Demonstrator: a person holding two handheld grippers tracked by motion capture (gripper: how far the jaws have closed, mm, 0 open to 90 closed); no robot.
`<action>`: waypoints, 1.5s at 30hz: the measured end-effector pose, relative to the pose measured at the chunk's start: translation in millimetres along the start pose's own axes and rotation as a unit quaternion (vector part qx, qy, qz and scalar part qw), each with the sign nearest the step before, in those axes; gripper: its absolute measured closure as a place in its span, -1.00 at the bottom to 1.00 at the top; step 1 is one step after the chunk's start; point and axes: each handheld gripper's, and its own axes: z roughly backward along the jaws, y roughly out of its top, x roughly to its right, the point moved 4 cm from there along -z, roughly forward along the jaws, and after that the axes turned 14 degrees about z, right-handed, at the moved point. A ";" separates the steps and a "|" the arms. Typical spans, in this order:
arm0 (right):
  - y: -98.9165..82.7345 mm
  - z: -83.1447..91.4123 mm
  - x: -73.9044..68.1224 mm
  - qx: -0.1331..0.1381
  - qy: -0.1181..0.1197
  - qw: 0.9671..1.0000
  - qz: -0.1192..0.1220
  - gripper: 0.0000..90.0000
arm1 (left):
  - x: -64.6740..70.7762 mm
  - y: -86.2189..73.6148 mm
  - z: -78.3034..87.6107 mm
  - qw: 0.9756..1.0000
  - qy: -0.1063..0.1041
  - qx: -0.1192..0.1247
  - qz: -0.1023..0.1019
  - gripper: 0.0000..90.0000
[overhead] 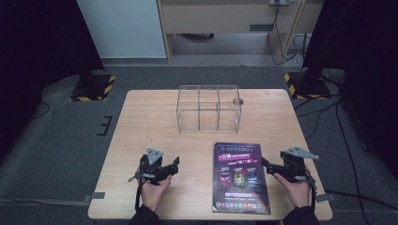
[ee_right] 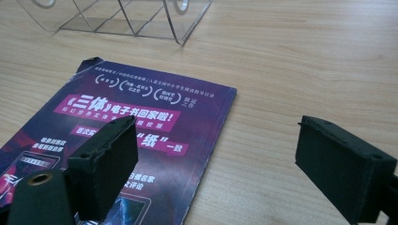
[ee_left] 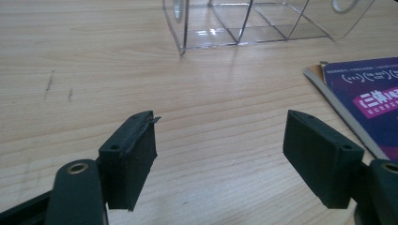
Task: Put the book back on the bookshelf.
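— Checking claws: what did you see?
— Left claw (overhead: pixel 174 164) & right claw (overhead: pixel 265 165) were wide open, nothing held. Purple booklet (overhead: pixel 238 177) lay flat on counter (overhead: pixel 141 122) btwn my hands, clear organizer (overhead: pixel 209 108) beyond.

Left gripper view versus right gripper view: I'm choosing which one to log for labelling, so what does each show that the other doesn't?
The left gripper view alone shows the open left gripper over bare wood, with just the magazine's top corner and stacked page edges. The right gripper view alone shows the open right gripper with one jaw over the cover, and the cover's white headline text. Both share the purple magazine, the clear acrylic organizer and the wooden table.
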 end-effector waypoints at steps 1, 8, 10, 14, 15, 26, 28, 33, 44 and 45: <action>1.5 -0.2 -0.3 0.002 0.000 1.000 0.000 -0.70 | 2.6 0.5 -0.9 1.000 -0.002 -0.001 -0.002 -0.44; 10.9 -0.3 -3.4 0.013 0.008 1.000 0.006 -0.64 | 21.1 -0.1 -11.5 1.000 -0.021 -0.008 -0.007 -0.41; 10.6 -0.6 -4.3 0.011 0.010 1.000 0.008 -0.63 | 26.6 -0.6 -13.6 1.000 -0.024 -0.011 -0.012 -0.40; 9.3 -2.2 -4.8 0.011 0.010 1.000 0.012 -0.60 | 37.6 -1.8 -17.9 0.999 -0.034 -0.016 -0.018 -0.37; 9.3 -2.2 -4.8 0.011 0.010 1.000 0.012 -0.60 | 40.3 -2.3 -19.2 0.999 -0.037 -0.018 -0.019 -0.37; 4.7 -8.1 -11.6 0.005 0.022 1.000 0.017 -0.56 | 70.4 -14.7 -32.4 0.996 -0.065 -0.045 -0.049 -0.30; 3.4 -8.8 -12.8 0.001 0.024 1.000 0.016 -0.56 | 74.4 -16.8 -34.7 0.995 -0.068 -0.048 -0.049 -0.30; 0.4 -10.7 -14.5 -0.001 0.024 0.999 0.022 -0.57 | 82.7 -21.6 -39.0 0.994 -0.074 -0.056 -0.050 -0.27; -6.5 -17.7 -21.2 -0.012 0.038 0.999 0.025 -0.54 | 97.1 -33.6 -49.1 0.993 -0.080 -0.072 -0.045 -0.24; -7.3 -18.3 -21.8 -0.013 0.038 0.999 0.025 -0.52 | 98.0 -34.5 -49.8 0.993 -0.080 -0.073 -0.045 -0.24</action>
